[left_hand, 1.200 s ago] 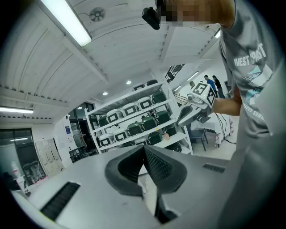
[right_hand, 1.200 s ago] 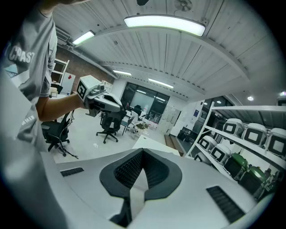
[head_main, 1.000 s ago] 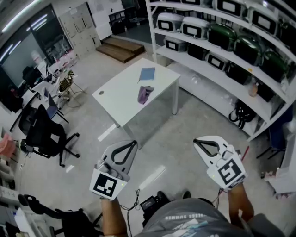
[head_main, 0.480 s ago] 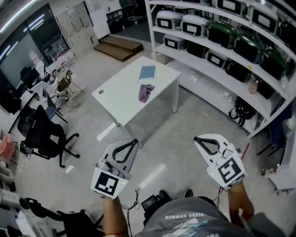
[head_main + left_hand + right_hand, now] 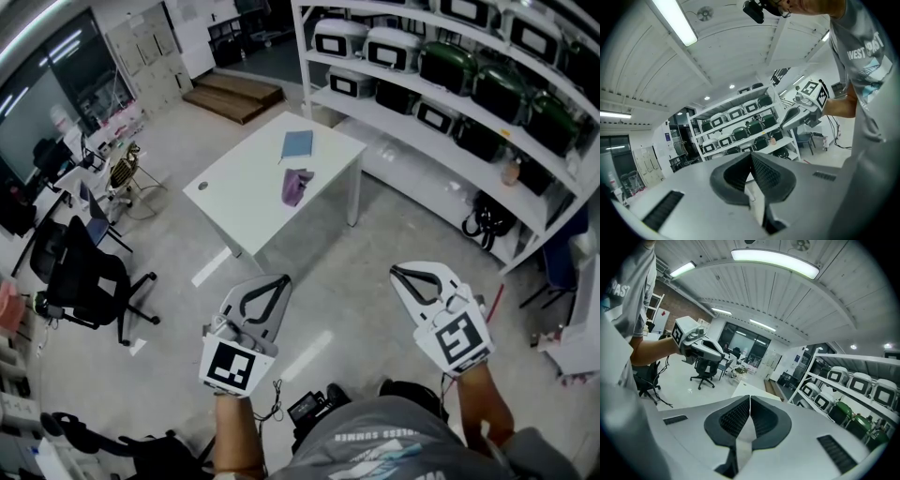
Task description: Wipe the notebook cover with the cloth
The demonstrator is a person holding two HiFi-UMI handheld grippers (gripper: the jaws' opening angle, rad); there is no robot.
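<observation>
1. Table: white, standing far across the floor, well apart from the person.
2. Notebook: blue, lying flat near the table's far right edge.
3. Cloth: purple and bunched, on the table just on the near side of the notebook, not touching it.
4. Left gripper: held over the near floor, fingers pressed together with nothing between them.
5. Right gripper: held level with the left one, fingers likewise pressed together and empty.
6. Progress: judged as not begun. The cloth lies unheld and no wiping has started. Still to do: reach the table, pick up the cloth and wipe the cover.
7. Writing: the shirt shows "SUMMER" in the head view and "WEST" in the left gripper view, with the rest cut off. Each gripper cube carries square markers only. No print on the notebook can be read.
</observation>
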